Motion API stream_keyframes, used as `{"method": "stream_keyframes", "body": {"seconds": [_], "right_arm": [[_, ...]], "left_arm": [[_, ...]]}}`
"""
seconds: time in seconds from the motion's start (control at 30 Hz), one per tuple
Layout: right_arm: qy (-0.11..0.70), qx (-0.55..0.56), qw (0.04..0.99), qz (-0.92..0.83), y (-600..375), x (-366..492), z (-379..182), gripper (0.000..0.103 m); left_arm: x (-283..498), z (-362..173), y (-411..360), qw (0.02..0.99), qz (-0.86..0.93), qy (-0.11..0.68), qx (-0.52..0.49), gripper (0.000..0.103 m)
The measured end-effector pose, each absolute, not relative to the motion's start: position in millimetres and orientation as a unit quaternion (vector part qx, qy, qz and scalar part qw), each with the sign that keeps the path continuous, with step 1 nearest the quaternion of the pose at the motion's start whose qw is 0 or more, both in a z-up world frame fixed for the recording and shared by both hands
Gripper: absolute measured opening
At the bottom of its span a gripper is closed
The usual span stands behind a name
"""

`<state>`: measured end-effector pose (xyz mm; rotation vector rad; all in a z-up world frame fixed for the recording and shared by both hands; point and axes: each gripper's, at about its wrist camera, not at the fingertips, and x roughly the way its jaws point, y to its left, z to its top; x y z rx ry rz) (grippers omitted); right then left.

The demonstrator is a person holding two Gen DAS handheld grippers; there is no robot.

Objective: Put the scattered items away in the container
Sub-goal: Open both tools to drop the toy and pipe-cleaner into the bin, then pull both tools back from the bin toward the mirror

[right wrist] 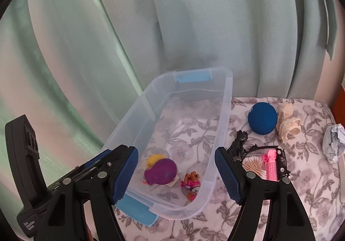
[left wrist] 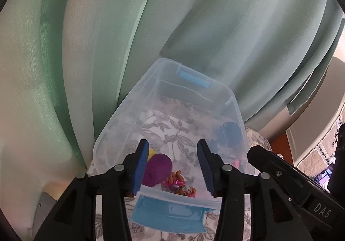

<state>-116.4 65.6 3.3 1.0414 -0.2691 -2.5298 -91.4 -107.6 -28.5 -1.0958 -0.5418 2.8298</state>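
Note:
A clear plastic bin (right wrist: 224,111) with blue latches stands on a floral cloth. A purple ball (right wrist: 160,170), a yellow ball (right wrist: 155,159) and a pink toy figure (right wrist: 190,183) lie at its near end. My left gripper (left wrist: 172,165) hovers open over that end, above the purple ball (left wrist: 157,167) and the toy figure (left wrist: 180,186), with nothing between its pads. My right gripper (right wrist: 176,174) is open and empty, astride the bin's right wall. Right of the bin lie a blue ball (right wrist: 262,118), cotton swabs (right wrist: 252,163) and a pink hair roller (right wrist: 270,164).
Also on the cloth are a lace bundle (right wrist: 287,124), a black headband (right wrist: 239,144) and crumpled paper (right wrist: 334,141). A green curtain (right wrist: 194,25) hangs right behind the bin. The far half of the bin's floor is bare.

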Motion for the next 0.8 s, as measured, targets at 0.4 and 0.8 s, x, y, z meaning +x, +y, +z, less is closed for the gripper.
{"method": "stream_keyframes", "body": {"seconds": [0.4,0.8], "right_arm": [[-0.120,0.336,0.170,-0.918,103.6,-91.9,24.8,0.082],[-0.176,0.287,0.138,-0.932,171.5,-60.1,42.3,0.095]], "left_arm": [[-73.1,-0.7,-83.2,0.043,0.928,-0.149,-0.339,0.067],[-52.1,29.4,-31.9,0.068,0.939,-0.102,-0.320,0.075]]}}
